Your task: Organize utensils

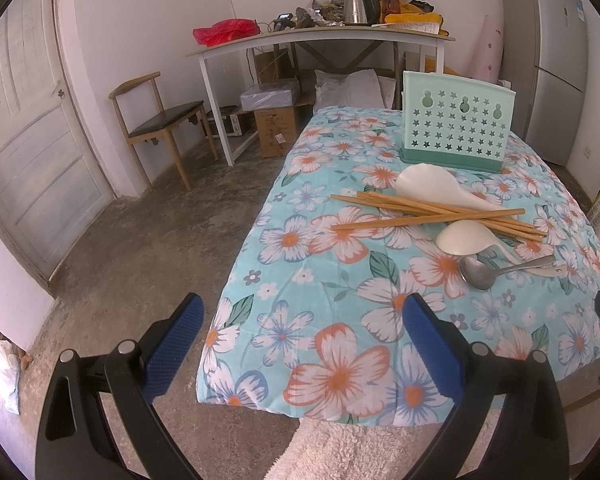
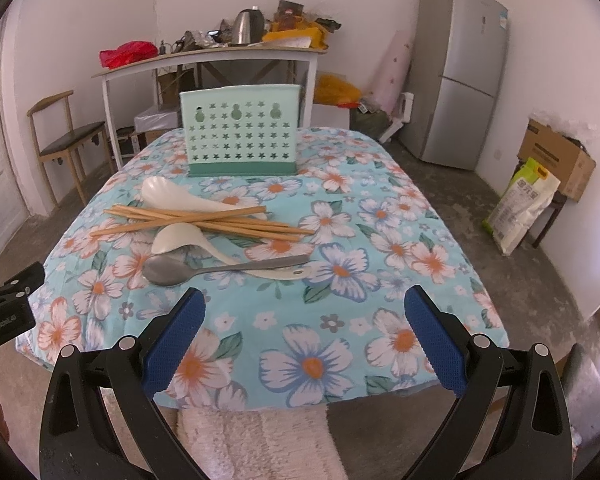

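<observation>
White-walled room with a grey concrete floor; low table under a turquoise cloth printed with white and orange flowers at centre. Only in the right wrist view: tall silver two-door fridge in full, brown cardboard box, white and green sack leaning by it. Only in the left wrist view: pale panelled door at far left, stacked cartons under the white side table. Shared by both: wooden chair with a dark seat, steel kettle and red plastic bag on that side table.

Left gripper raised over the near left corner of the cloth, blue-padded fingers wide apart, nothing between them. Right gripper level above the near edge, aimed straight along the table, fingers likewise spread and empty.

Mint-green plastic utensil holder pierced with star holes, upright at the far end on a darker green base. Between holder and grippers, a loose pile: large white rice paddle nearest the holder, bundle of light wooden chopsticks crossed over its handle, smaller white ladle-shaped spoon just beside them, steel spoon closest, bowl to the left, handle lying across the white spoon's handle.
</observation>
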